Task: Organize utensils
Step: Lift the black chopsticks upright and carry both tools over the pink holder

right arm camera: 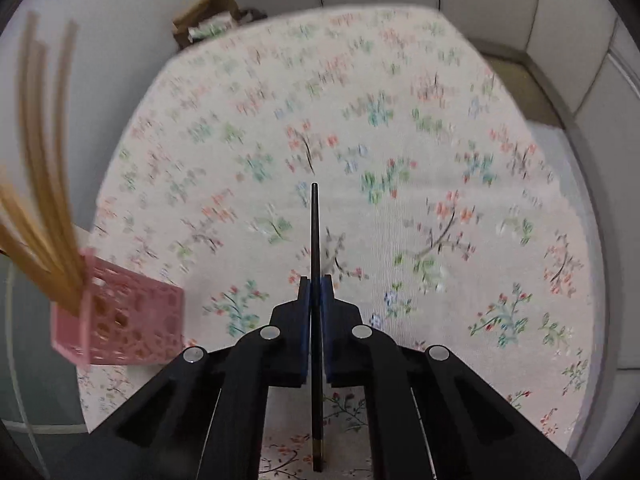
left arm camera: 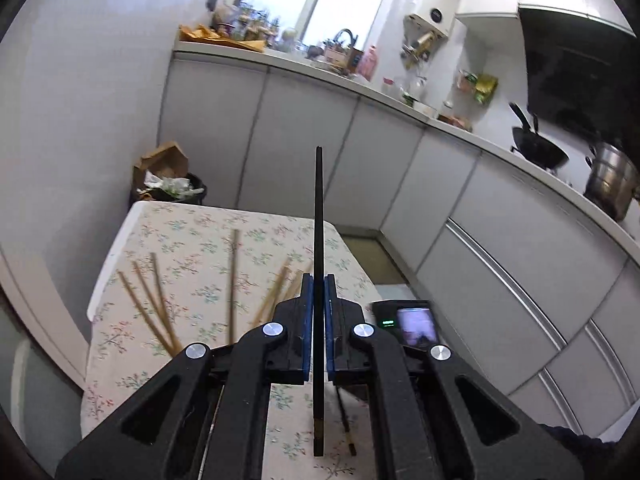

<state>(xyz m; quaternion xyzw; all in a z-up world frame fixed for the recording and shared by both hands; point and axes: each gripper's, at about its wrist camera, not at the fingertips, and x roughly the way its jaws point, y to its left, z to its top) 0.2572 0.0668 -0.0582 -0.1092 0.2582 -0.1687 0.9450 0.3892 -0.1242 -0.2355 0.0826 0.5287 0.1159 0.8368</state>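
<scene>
Each gripper's fingers are clenched on a black chopstick lying along them, tip forward: the left gripper (left arm camera: 316,280) holds one (left arm camera: 319,216), the right gripper (right arm camera: 315,280) another (right arm camera: 314,224). The pink holder (right arm camera: 132,320) lies left of the right gripper, probably nearer it; blur hides its mouth.

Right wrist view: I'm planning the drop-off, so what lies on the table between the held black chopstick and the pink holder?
In the right wrist view, only bare floral tablecloth lies between the black chopstick in the right gripper and the pink holder.
</scene>
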